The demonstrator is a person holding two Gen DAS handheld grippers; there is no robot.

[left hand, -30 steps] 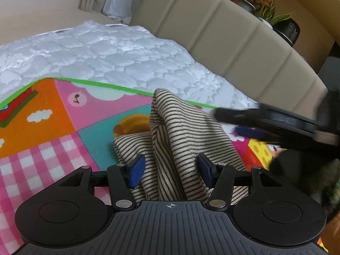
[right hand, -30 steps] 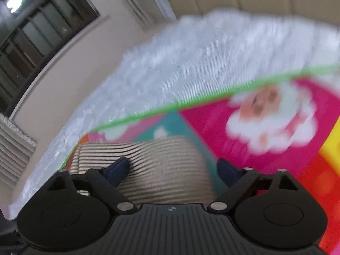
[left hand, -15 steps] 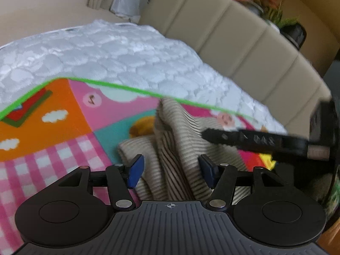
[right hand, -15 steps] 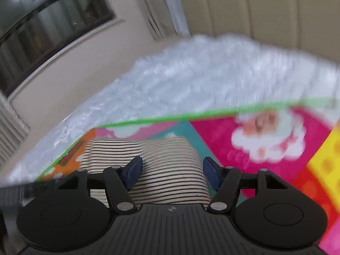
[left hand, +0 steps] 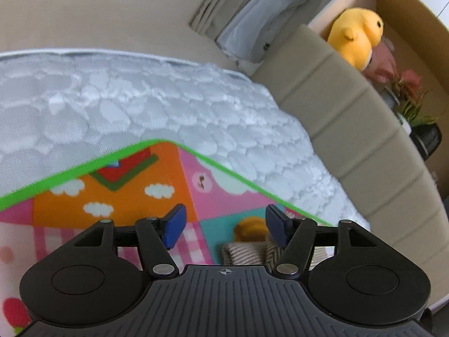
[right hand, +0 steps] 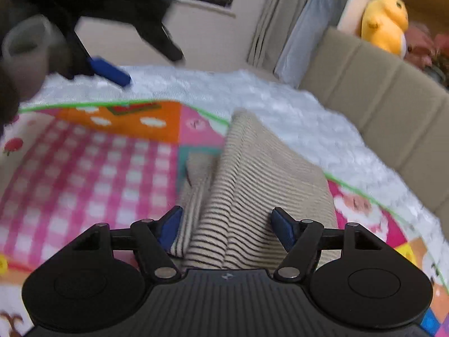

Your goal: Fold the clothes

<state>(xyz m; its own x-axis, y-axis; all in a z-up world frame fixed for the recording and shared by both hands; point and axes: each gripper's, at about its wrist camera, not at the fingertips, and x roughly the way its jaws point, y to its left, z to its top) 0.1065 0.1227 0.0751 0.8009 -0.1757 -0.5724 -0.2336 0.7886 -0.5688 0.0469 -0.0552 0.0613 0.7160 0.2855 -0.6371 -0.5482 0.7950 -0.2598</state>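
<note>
Right gripper (right hand: 226, 229) hangs low over a striped garment (right hand: 252, 185), its blue-padded jaws having just been narrowing; the cloth lies between them, and the left pad sits against a folded edge, but the right pad shows a gap, so no pinch is visible. The garment, beige with thin dark stripes, rises in a ridge from the jaws and runs away toward the green border of a colourful play mat (right hand: 92, 163) spread on the bed. A smaller folded flap of the same garment lies just to the left of the ridge.

Left gripper (left hand: 224, 226) has its jaws spread and has just been widening them, with nothing between the pads; only mat shows in the gap. A corner of the striped garment (left hand: 247, 252) peeks out below its right finger, on the teal square of the mat. In the right wrist view this gripper (right hand: 112, 70) appears blurred at upper left, raised above the bedding.

Beyond the mat lies a white quilted mattress cover (left hand: 140, 101), then a beige padded headboard (left hand: 364, 129). A yellow plush toy (left hand: 355, 38) sits behind the headboard, beside a potted plant (left hand: 409, 104), and curtains (left hand: 247, 8) hang farther back.
</note>
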